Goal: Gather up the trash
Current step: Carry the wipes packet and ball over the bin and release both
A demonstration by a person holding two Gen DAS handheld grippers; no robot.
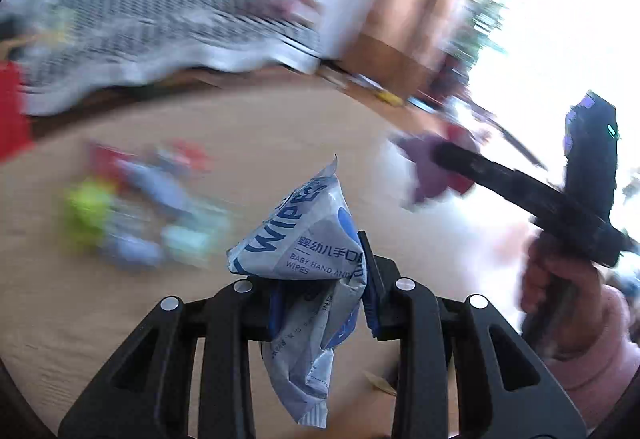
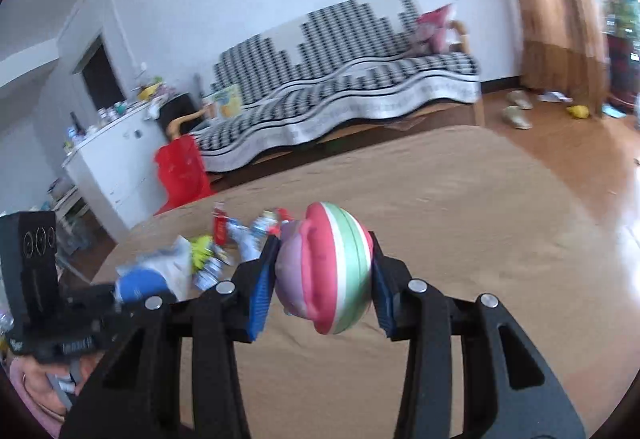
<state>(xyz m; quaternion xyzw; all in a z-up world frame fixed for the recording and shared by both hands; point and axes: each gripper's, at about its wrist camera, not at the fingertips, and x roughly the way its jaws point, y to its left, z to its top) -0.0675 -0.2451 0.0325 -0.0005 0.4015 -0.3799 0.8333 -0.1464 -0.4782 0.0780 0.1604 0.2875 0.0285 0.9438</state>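
My left gripper [image 1: 320, 279] is shut on a crumpled blue and white baby wipes packet [image 1: 308, 251] and holds it above the wooden table [image 1: 280, 127]. My right gripper [image 2: 324, 275] is shut on a round pink, white and green striped wrapper [image 2: 328, 267] and holds it above the table [image 2: 440, 239]. A pile of trash [image 2: 224, 247] lies on the table to the left; it shows blurred in the left wrist view [image 1: 140, 211]. The right gripper with its wrapper shows at the right of the left wrist view [image 1: 432, 167]. The left gripper with the packet shows at the lower left of the right wrist view [image 2: 148, 279].
A sofa with a black and white cover [image 2: 344, 79] stands behind the table. A red bag [image 2: 180, 171] and a white cabinet [image 2: 116, 167] stand at the left. Slippers [image 2: 518, 107] lie on the floor near a brown curtain [image 2: 560, 7].
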